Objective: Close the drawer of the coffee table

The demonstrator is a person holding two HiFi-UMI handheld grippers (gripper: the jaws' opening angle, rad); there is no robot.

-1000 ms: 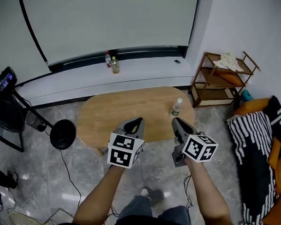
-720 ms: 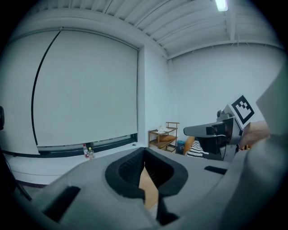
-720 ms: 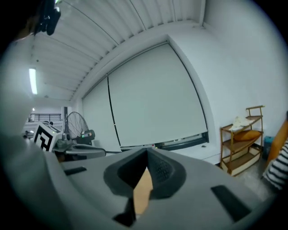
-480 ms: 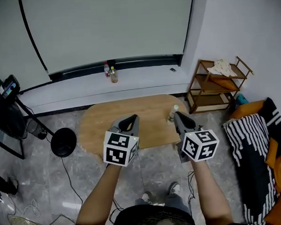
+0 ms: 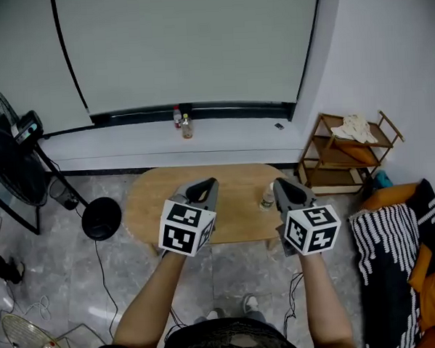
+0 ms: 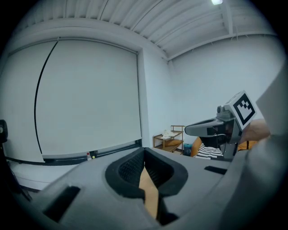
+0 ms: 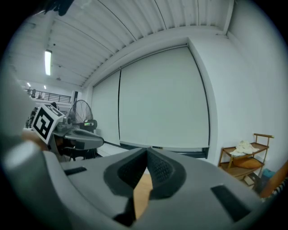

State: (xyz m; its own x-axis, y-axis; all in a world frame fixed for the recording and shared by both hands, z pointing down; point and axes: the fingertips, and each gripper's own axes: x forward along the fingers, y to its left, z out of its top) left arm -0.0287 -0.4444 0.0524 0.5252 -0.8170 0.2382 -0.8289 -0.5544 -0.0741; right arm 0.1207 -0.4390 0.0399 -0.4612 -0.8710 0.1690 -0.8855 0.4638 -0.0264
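1. Left gripper: lower centre of the head view, held out above the floor in front of the table. Jaws closed tip to tip in its own view, with nothing between them.
2. Right gripper: lower centre-right, level with the left one. Jaws likewise pressed together and empty.
3. Coffee table: oval wooden top at mid-frame, just beyond both gripper tips. Neither gripper touches it.
4. Drawer: not visible in any view. No drawer front juts from the table's outline, though the near edge is partly hidden behind the grippers.
5. Progress, as a judgement: with nothing standing out from the table and both grippers clear of it, the closing looks either done or not under way. The pictures do not settle which.
6. Bottle: one clear bottle upright on the tabletop, beside the right gripper's tip. Contents cannot be told.
7. Ledge bottles: two small bottles side by side, upper centre, below the screen. One appears to hold yellowish liquid.
8. Wooden shelf unit: right of frame, against the wall. A pale cloth lies on its top shelf, and something orange-brown lies on the shelf below.
9. Standing fan: left edge.
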